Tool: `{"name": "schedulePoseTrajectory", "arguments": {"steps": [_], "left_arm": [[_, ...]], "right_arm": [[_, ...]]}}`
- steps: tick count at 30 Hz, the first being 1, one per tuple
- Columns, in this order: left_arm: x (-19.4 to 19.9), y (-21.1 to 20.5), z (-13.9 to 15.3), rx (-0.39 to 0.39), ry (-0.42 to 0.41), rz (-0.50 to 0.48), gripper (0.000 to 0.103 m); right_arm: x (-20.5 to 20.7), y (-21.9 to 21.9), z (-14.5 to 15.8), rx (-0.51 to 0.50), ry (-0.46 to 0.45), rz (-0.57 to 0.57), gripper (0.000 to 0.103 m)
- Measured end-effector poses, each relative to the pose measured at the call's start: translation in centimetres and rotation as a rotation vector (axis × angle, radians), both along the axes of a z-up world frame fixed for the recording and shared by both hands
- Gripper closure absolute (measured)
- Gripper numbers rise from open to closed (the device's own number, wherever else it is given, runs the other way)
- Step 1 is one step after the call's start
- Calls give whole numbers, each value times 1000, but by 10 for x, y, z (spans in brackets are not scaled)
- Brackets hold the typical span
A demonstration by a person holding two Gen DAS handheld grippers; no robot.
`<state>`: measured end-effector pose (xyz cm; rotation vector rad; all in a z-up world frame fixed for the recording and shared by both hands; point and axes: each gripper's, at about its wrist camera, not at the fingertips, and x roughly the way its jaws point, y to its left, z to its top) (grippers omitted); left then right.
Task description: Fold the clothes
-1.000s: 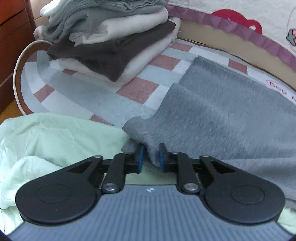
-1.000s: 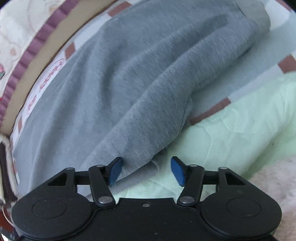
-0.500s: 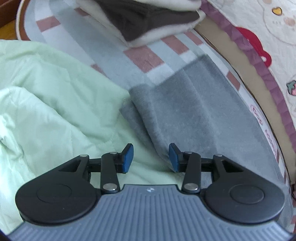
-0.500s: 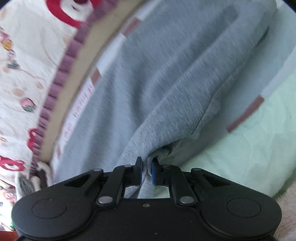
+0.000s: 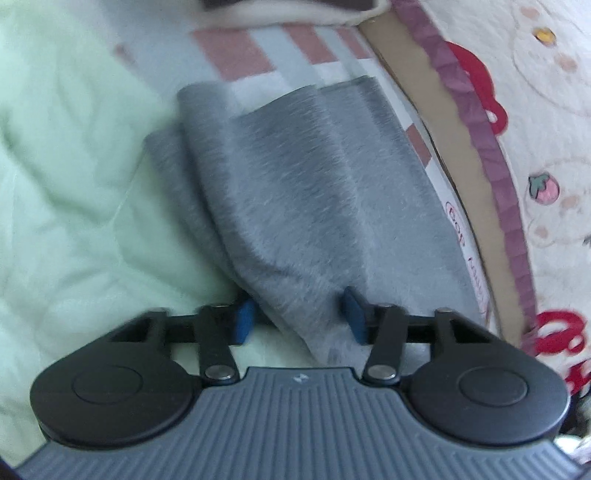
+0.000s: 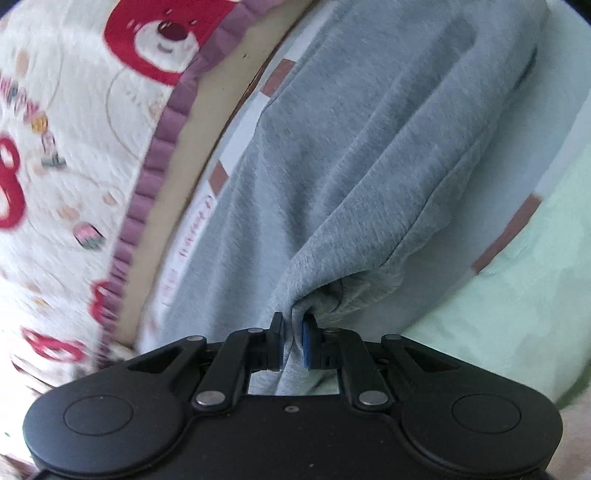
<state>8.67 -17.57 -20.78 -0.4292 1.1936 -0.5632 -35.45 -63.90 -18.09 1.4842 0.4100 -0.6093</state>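
A grey fleece garment lies on the checked bed sheet, folded lengthwise with ridges running away from me. My left gripper is open, its blue pads apart on either side of the garment's near edge, which lies between them. In the right wrist view the same grey garment stretches away, and my right gripper is shut on a bunched fold of its near end, pulling the cloth into creases.
A pale green quilt covers the bed to the left and also shows at the right. A cream blanket with red bears and a purple frill borders the far side. A stack of folded clothes sits at the top edge.
My left gripper let go of the grey garment, opened, and moved along its edge. My right gripper closed on the garment's end and is pulling it taut.
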Motion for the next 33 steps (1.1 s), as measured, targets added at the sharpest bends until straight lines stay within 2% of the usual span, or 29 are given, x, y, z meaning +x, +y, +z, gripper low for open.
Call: {"name": "schedulePoseTrajectory", "arguments": {"steps": [2,4,6,8,10,12,16,18,20,21,22,24,25,28,30,32,33], "left_arm": [[-5,-15,13,72,-96,-56,95],[-11,-27,22,129,-169,-88,95],[-11,-30,24,154,-187,-94,95],[-9,-28,23,146,-174,-82,95],[-8,-25,23,138,-164,-73,95],[-7,-21,23,132,-157,-72,95],[-6,-22,21,133,-159,-72,94],[-7,-23,21,140,-168,-78,94],[-8,-25,23,158,-183,-99,95],[-11,-27,25,180,-199,-117,95],[-13,-29,27,191,-216,-127,95],[-17,-32,33,208,-251,-146,95],[-17,-31,35,208,-257,-149,95],[-14,-24,31,164,-220,-114,93],[-9,-16,23,125,-160,-61,89],[-3,1,15,38,-81,61,84],[0,11,12,-2,-53,113,83]], "right_arm": [[-1,-11,-6,69,-53,-13,91],[5,-12,-5,68,-4,10,88],[14,-8,-3,55,80,42,86],[21,-2,-3,49,127,51,75],[23,2,-6,70,105,25,48],[23,8,-14,119,69,-17,40],[32,14,-28,159,103,-25,40],[40,15,-27,114,149,-12,40],[51,16,-19,18,202,27,39],[57,16,-13,-50,227,67,53],[63,17,-7,-118,252,107,89],[67,22,18,-255,279,177,91],[61,23,21,-250,265,175,91],[34,20,7,-95,175,101,92],[15,18,-3,8,115,51,92],[4,17,-11,93,75,17,92],[7,18,-9,81,88,25,92]]}}
